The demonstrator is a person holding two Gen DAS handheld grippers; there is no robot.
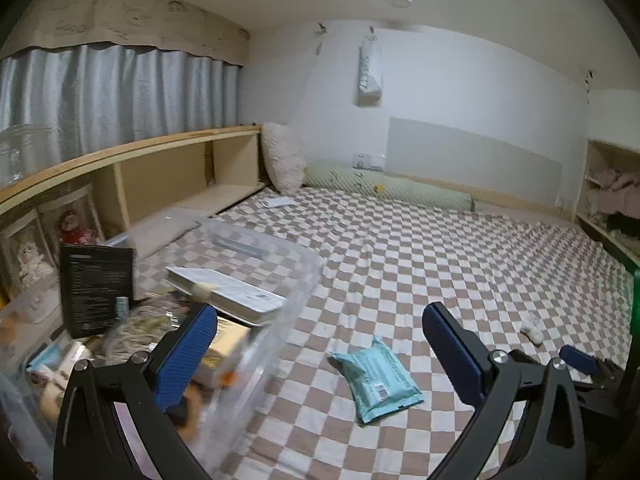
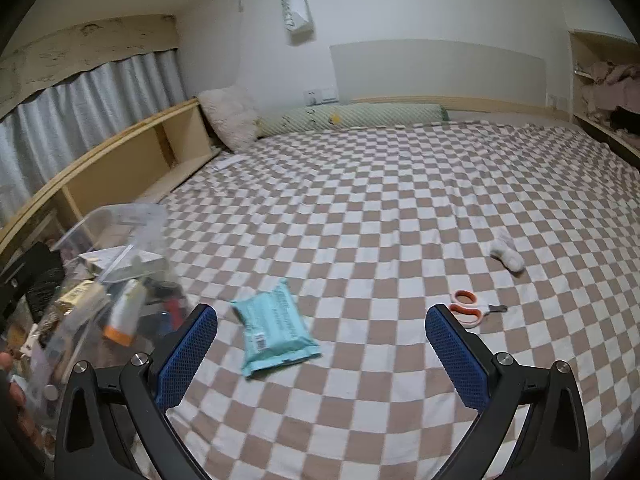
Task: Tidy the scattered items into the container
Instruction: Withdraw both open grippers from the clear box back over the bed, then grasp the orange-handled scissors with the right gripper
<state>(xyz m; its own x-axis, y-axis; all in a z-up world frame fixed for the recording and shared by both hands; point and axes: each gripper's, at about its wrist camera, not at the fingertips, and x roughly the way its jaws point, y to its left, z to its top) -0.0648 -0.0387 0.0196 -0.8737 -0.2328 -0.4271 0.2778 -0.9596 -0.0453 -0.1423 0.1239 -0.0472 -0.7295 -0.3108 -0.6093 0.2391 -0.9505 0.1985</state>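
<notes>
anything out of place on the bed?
Three strays lie on the checkered bedspread, outside the clear container: a teal wipes pack, orange-handled scissors and a white sock. Both grippers are open.

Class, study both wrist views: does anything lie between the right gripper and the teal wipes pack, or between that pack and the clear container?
Nothing visible does. The right gripper is open with the wipes pack lying on bare checkered bedspread just ahead; the clear container sits to its left, only bedspread between.
</notes>
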